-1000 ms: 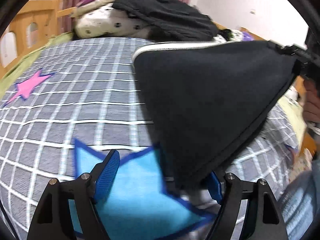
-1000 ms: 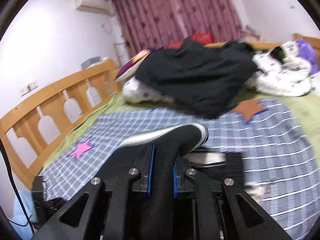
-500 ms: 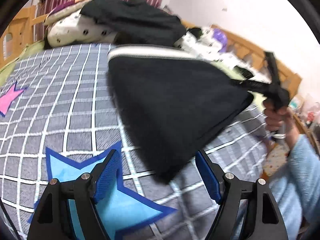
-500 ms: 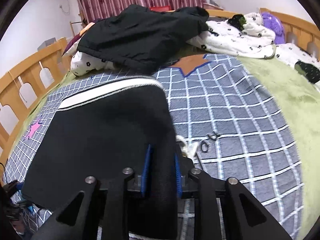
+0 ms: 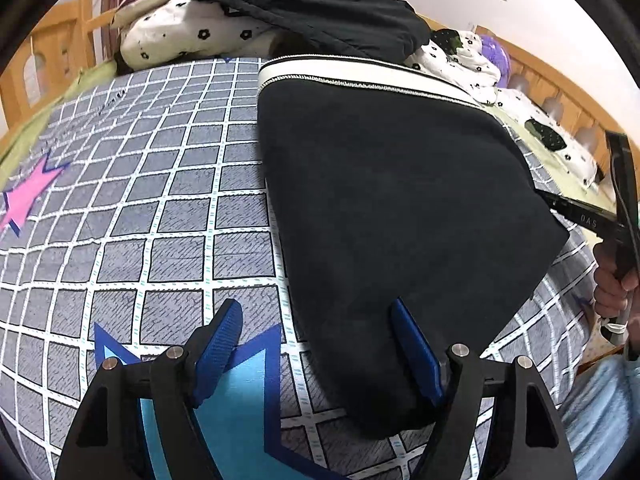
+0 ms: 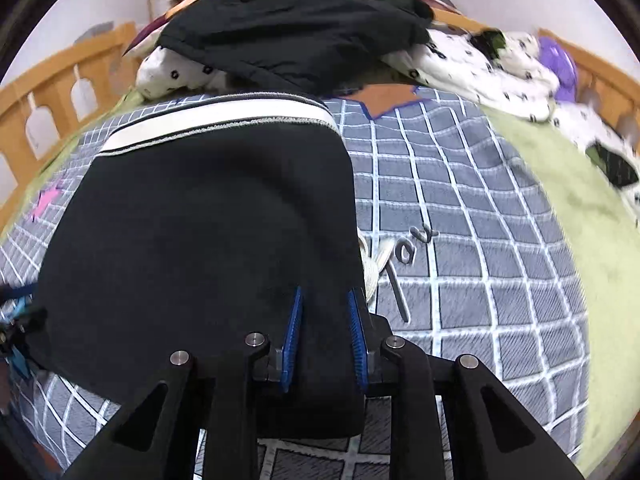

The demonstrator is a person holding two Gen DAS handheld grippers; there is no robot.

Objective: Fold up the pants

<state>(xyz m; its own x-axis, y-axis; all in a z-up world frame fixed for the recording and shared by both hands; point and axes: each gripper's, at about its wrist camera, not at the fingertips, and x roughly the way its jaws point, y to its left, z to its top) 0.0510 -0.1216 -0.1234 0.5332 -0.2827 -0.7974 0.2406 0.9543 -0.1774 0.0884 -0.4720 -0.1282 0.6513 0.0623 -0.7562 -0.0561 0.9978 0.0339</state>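
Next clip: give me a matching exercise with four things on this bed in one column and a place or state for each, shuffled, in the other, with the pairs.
Things:
1. folded black fabric pants with a white waistband
2. pink star patch
3. left hand-held gripper
4. crumpled black garment

Places or states:
A. heaped on the spotted white pillows
B. open
C. flat on the grey checked bedspread
D. printed near the wooden rail

Pairs: 1-C, 2-D, 3-B, 4-A

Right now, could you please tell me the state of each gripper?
Left gripper: open, holding nothing.
Right gripper: closed on the folded black fabric pants.
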